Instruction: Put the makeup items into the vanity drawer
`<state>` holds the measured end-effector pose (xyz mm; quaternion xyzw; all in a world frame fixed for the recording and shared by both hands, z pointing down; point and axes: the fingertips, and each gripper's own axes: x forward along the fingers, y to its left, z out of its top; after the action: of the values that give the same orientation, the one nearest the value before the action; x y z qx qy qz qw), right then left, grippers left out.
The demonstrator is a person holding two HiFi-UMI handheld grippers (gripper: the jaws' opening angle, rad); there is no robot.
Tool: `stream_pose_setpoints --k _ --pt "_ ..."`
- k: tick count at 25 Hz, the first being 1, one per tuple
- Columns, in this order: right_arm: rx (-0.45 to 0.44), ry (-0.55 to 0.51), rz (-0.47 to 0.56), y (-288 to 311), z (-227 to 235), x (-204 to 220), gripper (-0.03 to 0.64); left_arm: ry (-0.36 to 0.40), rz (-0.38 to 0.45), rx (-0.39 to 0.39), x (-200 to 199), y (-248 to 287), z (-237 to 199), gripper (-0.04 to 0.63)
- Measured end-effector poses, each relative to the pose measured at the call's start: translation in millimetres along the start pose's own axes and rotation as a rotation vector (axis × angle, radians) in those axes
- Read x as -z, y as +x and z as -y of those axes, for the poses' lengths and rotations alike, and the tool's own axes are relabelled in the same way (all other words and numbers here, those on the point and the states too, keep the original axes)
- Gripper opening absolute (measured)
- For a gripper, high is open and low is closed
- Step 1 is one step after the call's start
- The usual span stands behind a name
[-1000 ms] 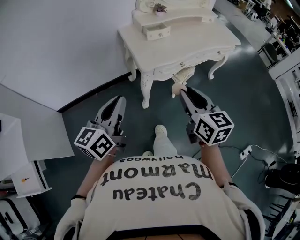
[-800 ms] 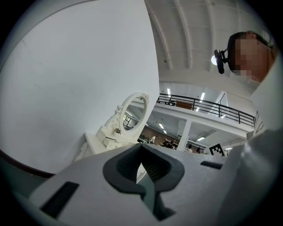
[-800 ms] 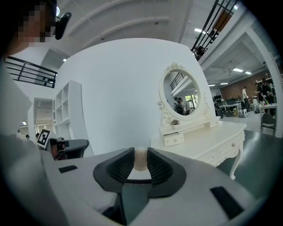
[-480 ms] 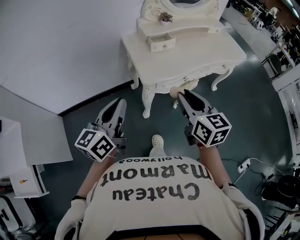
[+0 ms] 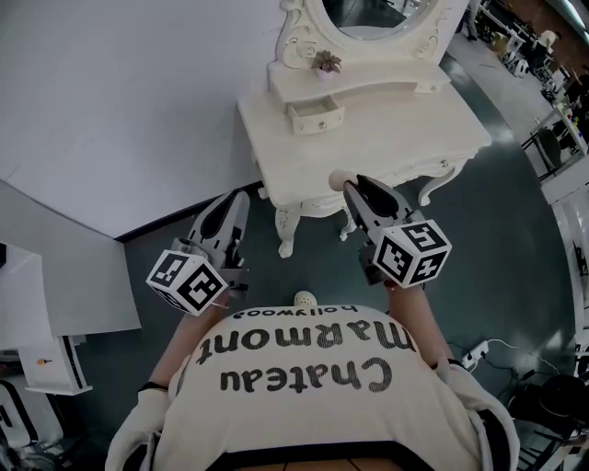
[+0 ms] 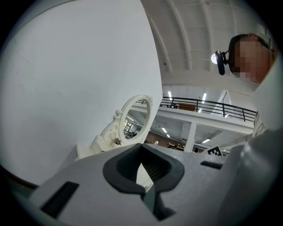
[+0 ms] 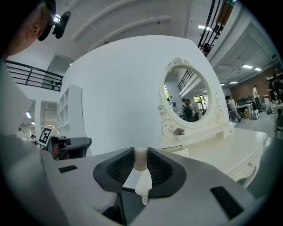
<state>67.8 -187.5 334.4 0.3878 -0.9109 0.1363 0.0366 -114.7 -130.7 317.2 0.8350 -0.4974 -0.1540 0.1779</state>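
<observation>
One beige makeup item [image 7: 140, 158] is gripped between the right gripper's [image 5: 352, 185] jaws; the left gripper's [image 5: 230, 199] jaws are closed, empty.

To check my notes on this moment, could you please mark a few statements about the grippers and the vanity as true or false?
1. The right gripper holds a small beige item between its jaws. True.
2. The left gripper carries a makeup item too. False: its jaws are together with nothing between them.
3. A potted plant stands beside the mirror on the vanity. True.
4. The vanity is black. False: it is white.
</observation>
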Motion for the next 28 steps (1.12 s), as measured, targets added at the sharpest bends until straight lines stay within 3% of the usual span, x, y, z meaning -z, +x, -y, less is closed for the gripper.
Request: stream_pose_setpoints --k 9,15,20,24,28 --pt "-0.051 0.001 0.009 38.7 52.3 -13.9 0.109 0.022 0.015 -0.067 3.5 44.5 -18.1 0.008" --pt "-0.070 0.009 -0.054 68.9 69.7 2.2 0.109 -0.133 0.036 -0.150 11.0 43.1 -52.6 0.008" --pt "-0.061 0.039 -0.087 96.7 82.6 11.2 0.109 -0.166 0.026 -0.179 12.3 55.9 -79.9 0.008" --pt "-0.042 0.043 -0.090 124.8 94.1 10.8 0.109 -0.140 0.006 -0.166 6.9 81.2 -106.8 0.008" --pt "0.018 0.073 -0.096 150.7 112.8 6.4 0.107 -0.072 -0.066 -0.130 -0.2 113.1 -132.1 0.008"
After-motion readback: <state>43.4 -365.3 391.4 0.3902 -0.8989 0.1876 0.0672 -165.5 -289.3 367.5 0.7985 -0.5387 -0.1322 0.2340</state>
